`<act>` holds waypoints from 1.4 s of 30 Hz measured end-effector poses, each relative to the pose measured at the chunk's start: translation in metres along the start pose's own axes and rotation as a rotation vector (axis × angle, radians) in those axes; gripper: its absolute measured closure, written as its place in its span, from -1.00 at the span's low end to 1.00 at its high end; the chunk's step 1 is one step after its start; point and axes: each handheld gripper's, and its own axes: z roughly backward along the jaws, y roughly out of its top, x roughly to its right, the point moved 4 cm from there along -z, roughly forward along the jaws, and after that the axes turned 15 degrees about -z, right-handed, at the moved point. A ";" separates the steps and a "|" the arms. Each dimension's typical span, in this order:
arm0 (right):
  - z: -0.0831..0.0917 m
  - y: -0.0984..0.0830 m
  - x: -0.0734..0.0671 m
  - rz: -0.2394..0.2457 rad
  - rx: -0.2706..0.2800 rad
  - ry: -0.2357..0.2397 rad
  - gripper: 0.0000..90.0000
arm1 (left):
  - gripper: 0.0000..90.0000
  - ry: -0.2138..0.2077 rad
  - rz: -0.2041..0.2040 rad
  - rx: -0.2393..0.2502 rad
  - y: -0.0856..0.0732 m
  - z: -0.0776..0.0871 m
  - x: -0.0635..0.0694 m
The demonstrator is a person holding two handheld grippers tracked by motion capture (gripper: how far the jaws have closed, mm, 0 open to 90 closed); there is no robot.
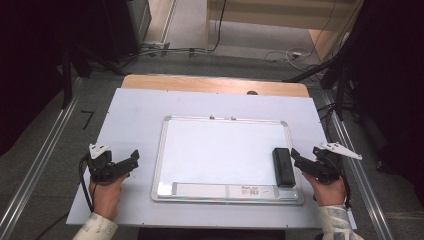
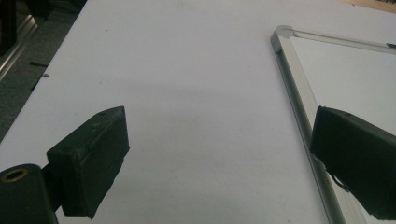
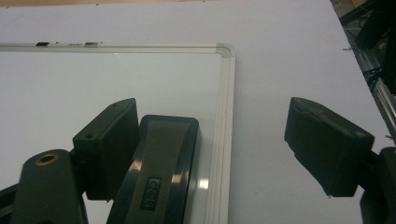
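A whiteboard (image 1: 220,150) with a silver frame lies flat in the middle of the white table cover (image 1: 132,112). A black eraser (image 1: 283,167) rests on the board near its right edge. My right gripper (image 1: 297,161) is open just right of the eraser. In the right gripper view, the eraser (image 3: 161,172) lies low between the jaws, close against the left one, and the board's frame (image 3: 226,116) runs up the gap of the right gripper (image 3: 212,107). My left gripper (image 1: 133,161) is open over bare cover left of the board. In its own view the left gripper (image 2: 219,116) holds nothing, and the board's frame (image 2: 292,70) passes under its right jaw.
A label strip (image 1: 225,190) runs along the board's near edge. The wooden table edge (image 1: 200,82) shows beyond the cover. Metal rails (image 1: 37,165) flank the table on both sides. Cables (image 1: 295,54) lie on the floor behind.
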 end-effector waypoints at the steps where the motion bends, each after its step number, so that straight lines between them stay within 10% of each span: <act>1: 0.000 0.000 0.001 -0.005 0.002 0.002 -0.64 | -0.88 0.000 0.000 0.000 0.000 0.000 0.000; 42: 0.005 0.003 0.045 -0.023 0.024 -0.054 -0.67 | -0.88 0.011 -0.002 -0.012 -0.001 -0.002 -0.002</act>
